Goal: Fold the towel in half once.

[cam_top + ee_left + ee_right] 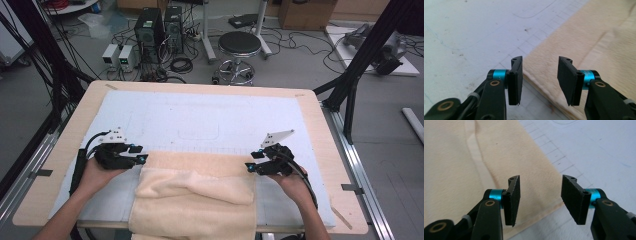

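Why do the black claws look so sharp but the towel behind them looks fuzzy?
In the left gripper view the camera focuses near, so the left gripper is crisp and the towel farther off softens; the right gripper view does likewise with the right gripper. The high view is evenly lit, slightly soft.

Stool (239,44), computer towers (159,27) beyond table (310,107)

Bare mat (200,120) beyond the towel (197,190) lies free of obstacles.
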A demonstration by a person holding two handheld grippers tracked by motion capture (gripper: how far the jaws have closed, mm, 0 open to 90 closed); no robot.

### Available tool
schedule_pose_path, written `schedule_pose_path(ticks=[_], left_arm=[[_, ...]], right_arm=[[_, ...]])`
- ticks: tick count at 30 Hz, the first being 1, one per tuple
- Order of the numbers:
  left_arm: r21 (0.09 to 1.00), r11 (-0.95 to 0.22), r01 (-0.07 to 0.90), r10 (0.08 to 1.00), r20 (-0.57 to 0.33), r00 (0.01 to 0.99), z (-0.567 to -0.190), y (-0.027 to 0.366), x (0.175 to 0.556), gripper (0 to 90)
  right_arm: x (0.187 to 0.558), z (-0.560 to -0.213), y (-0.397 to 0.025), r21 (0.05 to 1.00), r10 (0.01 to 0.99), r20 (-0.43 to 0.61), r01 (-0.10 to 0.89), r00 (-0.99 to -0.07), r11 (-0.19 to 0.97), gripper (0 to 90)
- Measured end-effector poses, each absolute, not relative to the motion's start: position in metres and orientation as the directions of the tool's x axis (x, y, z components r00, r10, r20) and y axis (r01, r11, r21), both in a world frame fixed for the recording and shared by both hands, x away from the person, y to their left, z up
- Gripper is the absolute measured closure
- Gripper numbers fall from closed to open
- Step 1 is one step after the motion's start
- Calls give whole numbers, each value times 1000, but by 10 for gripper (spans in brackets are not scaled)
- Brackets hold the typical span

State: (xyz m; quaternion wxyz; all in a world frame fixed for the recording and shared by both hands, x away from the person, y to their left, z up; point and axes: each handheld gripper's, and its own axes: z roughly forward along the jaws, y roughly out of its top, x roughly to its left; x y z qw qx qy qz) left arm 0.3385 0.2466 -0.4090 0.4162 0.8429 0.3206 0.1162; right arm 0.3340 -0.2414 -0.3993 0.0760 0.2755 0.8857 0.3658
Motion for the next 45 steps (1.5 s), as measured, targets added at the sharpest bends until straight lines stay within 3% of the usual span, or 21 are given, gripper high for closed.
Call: schedule_pose_path(ticks=[9,15,18,21,25,32,41,43,45], left_arm=[[731,-448,514,658,-120,744,-430,242,361,484],[702,-487,519,641,-116,759,-434,237,361,595],[706,-482,519,635,-127,762,-434,235,360,700],[705,-499,504,625,-110,773,-433,234,358,805],[713,-500,491,651,-65,756,-430,232,360,840],[740,-428,519,744,-38,667,-415,229,396,848],[748,-362,556,814,-37,579,-396,223,446,841],[736,-361,573,814,-51,579,-401,224,450,807],[707,-385,593,820,-32,571,-407,225,451,697]], right_arm=[[352,-415,-236,654,563,80,470,-822,593,431],[360,-426,-235,614,578,87,501,-811,610,441],[362,-429,-232,610,567,103,502,-817,613,537],[362,-428,-233,609,541,150,509,-827,609,771],[363,-424,-229,599,533,136,497,-835,627,830],[396,-403,-222,632,605,48,493,-795,598,837],[454,-385,-221,638,674,42,539,-737,550,844],[459,-387,-226,663,672,33,519,-740,539,799],[462,-395,-229,632,702,48,566,-710,529,692]])
